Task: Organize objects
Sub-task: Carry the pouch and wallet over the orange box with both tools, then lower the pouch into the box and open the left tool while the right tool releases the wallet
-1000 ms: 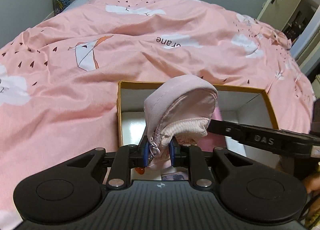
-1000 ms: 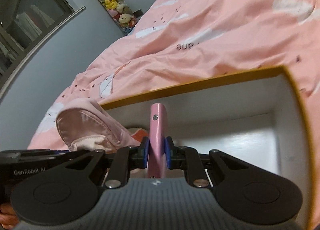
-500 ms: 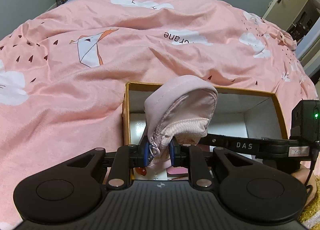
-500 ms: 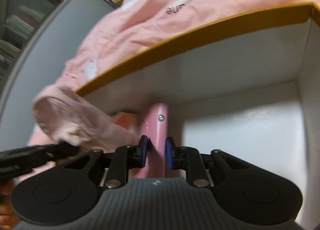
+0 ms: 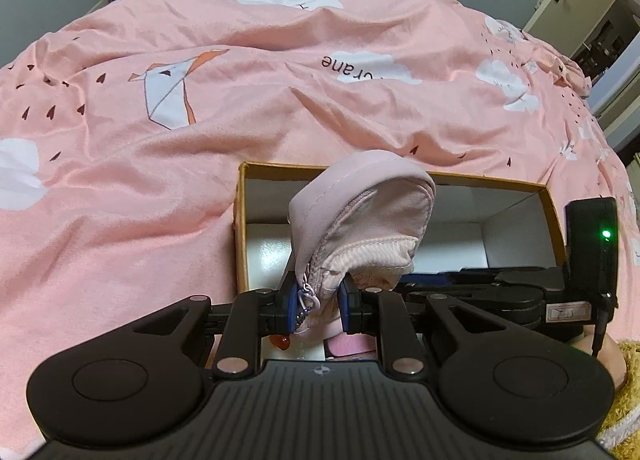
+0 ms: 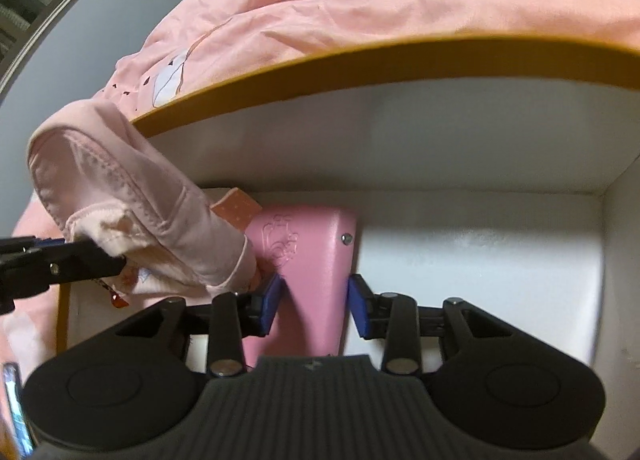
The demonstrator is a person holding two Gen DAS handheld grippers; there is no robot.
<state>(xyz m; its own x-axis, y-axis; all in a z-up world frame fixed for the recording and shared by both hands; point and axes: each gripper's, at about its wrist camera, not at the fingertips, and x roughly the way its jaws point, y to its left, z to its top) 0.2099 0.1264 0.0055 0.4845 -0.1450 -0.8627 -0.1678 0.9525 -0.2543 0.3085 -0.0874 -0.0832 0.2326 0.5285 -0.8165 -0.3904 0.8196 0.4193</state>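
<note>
Our right tool [image 6: 314,310] has sunk into the box [image 6: 400,59], and its jaws are opening off the pink case [image 6: 308,252], which apparently now rests there. Our left tool [image 5: 318,308] still pinches the pouch [image 5: 360,219].

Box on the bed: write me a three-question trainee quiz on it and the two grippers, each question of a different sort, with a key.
1. True or false: the left gripper is clamped on the pale pink pouch.
2. Multiple choice: where is the pink case between the right gripper's blue pads? A. on the bedspread B. inside the box C. on the floor
3. Fill in: the box stands on a pink ____.

Key
1. True: its pads pinch the pouch at the zipper end, above the box.
2. B: the jaws are opening, and the pads stand clear of the case.
3. Bedspread.
</note>
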